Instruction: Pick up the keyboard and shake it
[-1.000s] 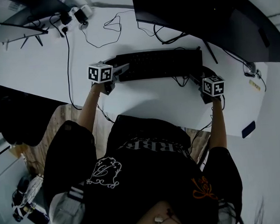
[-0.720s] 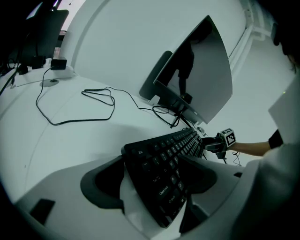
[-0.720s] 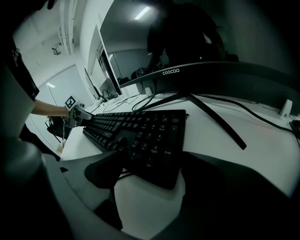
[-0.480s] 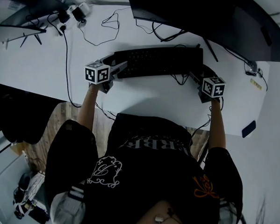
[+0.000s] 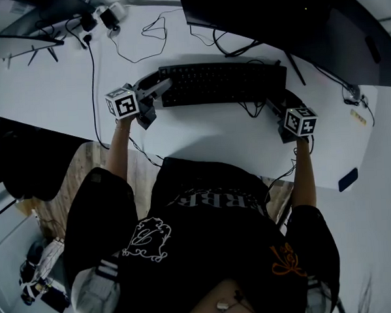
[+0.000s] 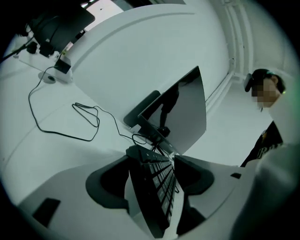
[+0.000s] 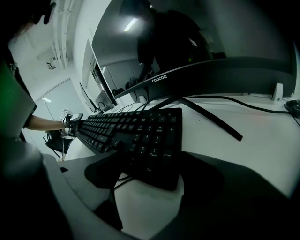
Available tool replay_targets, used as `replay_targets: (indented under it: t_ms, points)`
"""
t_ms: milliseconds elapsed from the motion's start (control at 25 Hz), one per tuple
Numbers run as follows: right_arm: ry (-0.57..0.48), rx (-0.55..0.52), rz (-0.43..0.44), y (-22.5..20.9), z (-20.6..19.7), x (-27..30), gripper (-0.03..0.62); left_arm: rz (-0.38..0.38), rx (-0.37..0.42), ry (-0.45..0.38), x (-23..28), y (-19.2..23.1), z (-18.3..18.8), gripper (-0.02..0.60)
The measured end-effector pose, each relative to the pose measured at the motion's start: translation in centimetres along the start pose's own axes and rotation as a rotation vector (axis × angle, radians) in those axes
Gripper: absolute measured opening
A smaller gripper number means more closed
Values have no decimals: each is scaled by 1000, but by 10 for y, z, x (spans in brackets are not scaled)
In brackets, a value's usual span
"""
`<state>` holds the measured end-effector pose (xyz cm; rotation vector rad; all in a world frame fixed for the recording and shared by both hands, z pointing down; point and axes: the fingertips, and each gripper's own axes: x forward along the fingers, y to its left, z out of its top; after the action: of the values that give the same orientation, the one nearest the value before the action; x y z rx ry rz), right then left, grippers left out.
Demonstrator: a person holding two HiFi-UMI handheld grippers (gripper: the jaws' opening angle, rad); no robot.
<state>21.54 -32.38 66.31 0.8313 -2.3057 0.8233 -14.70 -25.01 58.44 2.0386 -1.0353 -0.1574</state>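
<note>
A black keyboard lies across the white desk in front of a monitor. My left gripper is at its left end; in the left gripper view the keyboard stands edgewise between the jaws, which are closing, with a thin gap still showing on the key side. My right gripper is at the near right corner. In the right gripper view that corner of the keyboard sits between the jaws of the right gripper, which look shut on it.
A large dark monitor with a splayed stand rises just behind the keyboard. Thin black cables loop over the back left of the desk, and the keyboard cable hangs by the front edge. A small dark block lies far right.
The left gripper's marker cube has swung to the left and its jaws now reach around the keyboard's left end. The right gripper has stayed at the right corner.
</note>
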Motion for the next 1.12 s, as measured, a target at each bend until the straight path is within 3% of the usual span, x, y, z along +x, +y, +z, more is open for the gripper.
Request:
replay_targets:
  t_ms: [240,440,520,600,720,880,1000,1120]
  points:
    - [-15,4,-26,-5,3,-4,382,-81,-121,84,1,6,-2,304]
    - [-28,8,-9,-5,1,-5,382,-134,-191,99,1,10,5,192]
    - [-41,14,-7,-6,2,-7,382,-162,-144,102,2,5,13,144]
    - [-52,14,-8,-7,2,-9,382,-211,-117,131,6,-7,16,140]
    - [-54,-9,-19,-11,0,-15,380,-244,-29,258,9,-17,4,140]
    - [-49,-34,-44,-16,-4,-20,379,-185,163,413,15,-14,-22,221]
    - [-60,-37,-54,-17,-4,-21,377,-170,183,359,19,-12,-21,224]
    - [-86,-17,-59,-18,-2,-22,377,-185,153,183,23,-21,2,210]
